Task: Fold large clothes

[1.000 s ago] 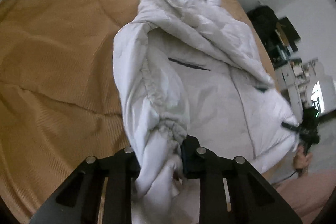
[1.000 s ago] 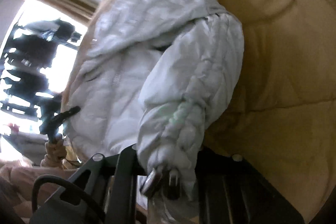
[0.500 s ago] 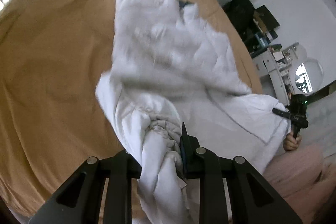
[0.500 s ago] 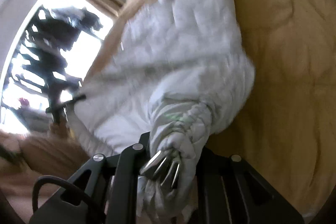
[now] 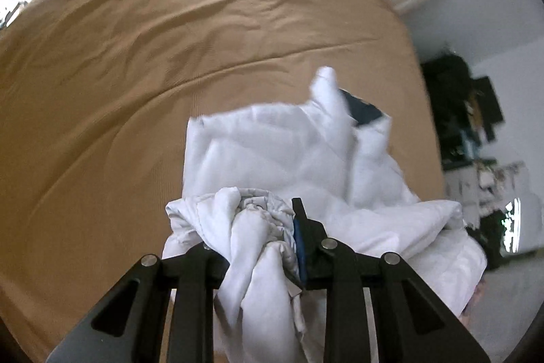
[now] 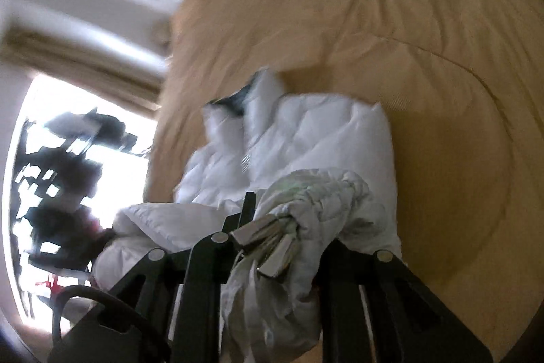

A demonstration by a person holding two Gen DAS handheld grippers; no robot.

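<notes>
Your white puffer jacket (image 5: pixel 292 159) lies bunched on the tan bed (image 5: pixel 153 56), near the bed's edge closest to you, its hem hanging over that edge. Collar w/ dark lining points away from you, toward mid-bed. Wide bare bedspread spreads beyond and to the left in the left wrist view, and to the right in the right wrist view: plenty of room there.

Your left hand-held gripper (image 5: pixel 258 233) is clamped on a gathered sleeve cuff (image 5: pixel 251 220); fabric bulges up between the fingers, and its jaws have just been easing apart a little w/ the cuff between them. Your right hand-held gripper (image 6: pixel 282 223) pinches the other cuff (image 6: pixel 316 196), w/ silvery metal tabs (image 6: pixel 268 244) sticking out of the bunch beside the left finger.

Around the bed: dark clutter and white furniture (image 5: pixel 482 165) against the far wall in the left wrist view; a bright window (image 6: pixel 68 193) w/ a dark rack (image 6: pixel 68 159) silhouetted in front of it in the right wrist view.

Hard to make out: right wrist view is motion-blurred, esp. collar and bed edge. The jacket's lower part is hidden behind the gripper frames. Rack contents can't be told against the glare.
</notes>
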